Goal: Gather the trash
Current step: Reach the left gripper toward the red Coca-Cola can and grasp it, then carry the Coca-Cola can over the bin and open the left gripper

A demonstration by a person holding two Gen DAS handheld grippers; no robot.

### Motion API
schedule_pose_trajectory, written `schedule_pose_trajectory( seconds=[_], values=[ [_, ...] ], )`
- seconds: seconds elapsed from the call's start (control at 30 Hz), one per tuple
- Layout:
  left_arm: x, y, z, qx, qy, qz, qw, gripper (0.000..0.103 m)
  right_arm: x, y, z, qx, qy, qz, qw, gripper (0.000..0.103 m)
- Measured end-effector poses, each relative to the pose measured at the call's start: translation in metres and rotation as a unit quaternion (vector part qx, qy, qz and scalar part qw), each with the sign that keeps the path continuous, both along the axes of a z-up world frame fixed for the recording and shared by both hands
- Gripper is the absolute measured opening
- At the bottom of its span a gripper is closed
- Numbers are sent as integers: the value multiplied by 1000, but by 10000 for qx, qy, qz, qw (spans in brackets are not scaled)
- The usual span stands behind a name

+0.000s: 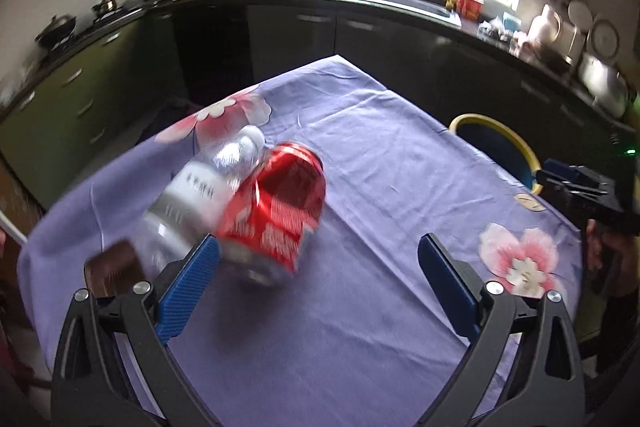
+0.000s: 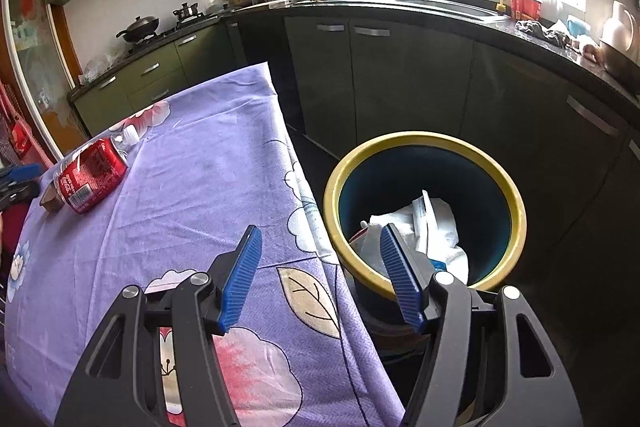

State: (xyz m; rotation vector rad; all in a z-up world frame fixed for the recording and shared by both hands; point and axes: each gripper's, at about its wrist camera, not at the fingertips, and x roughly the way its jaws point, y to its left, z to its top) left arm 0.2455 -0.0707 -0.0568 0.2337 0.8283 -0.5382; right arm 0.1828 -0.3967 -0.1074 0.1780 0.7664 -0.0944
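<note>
Left tongs (image 1: 318, 259) released, can (image 1: 276, 207) at ten o'clock awaiting pickup; right tongs (image 2: 320, 247) released, empty beside bin (image 2: 424, 141).

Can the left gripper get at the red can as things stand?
Probably yes. The left gripper is open and empty, and the red can lies on its side just ahead on the purple cloth. The clear bottle presses against its far side and may crowd one finger.

A table covered with a purple flowered cloth (image 2: 208, 187) carries three things at its ten o'clock corner. A red dented soda can (image 2: 93, 175) lies on its side, touching a clear plastic bottle with white cap (image 1: 200, 195) and a small brown object (image 2: 50, 202).
</note>
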Motion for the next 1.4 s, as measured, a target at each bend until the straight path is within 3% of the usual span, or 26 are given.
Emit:
schedule_pose_trajectory(
  seconds=[0.3, 0.8, 0.93, 1.0, 1.4],
  values=[
    [45, -28, -23, 307, 230, -549, 9978, 95, 10, -3, -10, 103, 138, 9, 9999, 62],
    [62, -56, -52, 758, 340, -625, 9946, 94, 20, 2, -23, 139, 269, 102, 9995, 62],
    [66, -61, -62, 991, 293, -580, 9930, 81, 20, 1, -24, 132, 296, 91, 9994, 62],
    [68, -61, -66, 1046, 358, -588, 9921, 68, 20, 0, -23, 129, 296, 75, 9995, 62],
    [50, -60, -52, 936, 187, -554, 9939, 67, 15, 2, -16, 144, 216, 147, 9996, 62]
  ],
)
